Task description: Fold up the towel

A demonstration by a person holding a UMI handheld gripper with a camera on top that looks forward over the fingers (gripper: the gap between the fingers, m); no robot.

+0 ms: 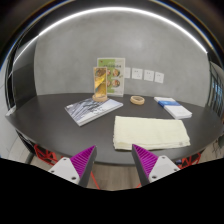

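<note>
Gripper held low before the near edge of the table, fingers spread wide, nothing between them. Magenta pads facing each other across an empty gap. No contact with anything; well short of the cloth.

Just beyond the fingers, near the front edge of the dark round table and a little toward the right finger: the pale yellow towel. Lying flat, roughly rectangular, neat edges. Possibly folded once already, judging from the slightly thick look along the near edge, but cannot tell for certain how many layers.

Farther out, toward the left side of the table: a magazine or book lying at an angle. At the far edge, against the wall: a standing picture card or package, with a roll of tape beside it. Toward the far right edge: a small white and blue packet. Behind, on the grey wall: a row of white wall sockets.

As a judgement: task at the beginning, or between two folds. No corner lifted, no edge gripped. Left to do: approach the towel, pinch one edge or corner, carry it over to the opposite side, release, perhaps repeat for a smaller fold.
</note>
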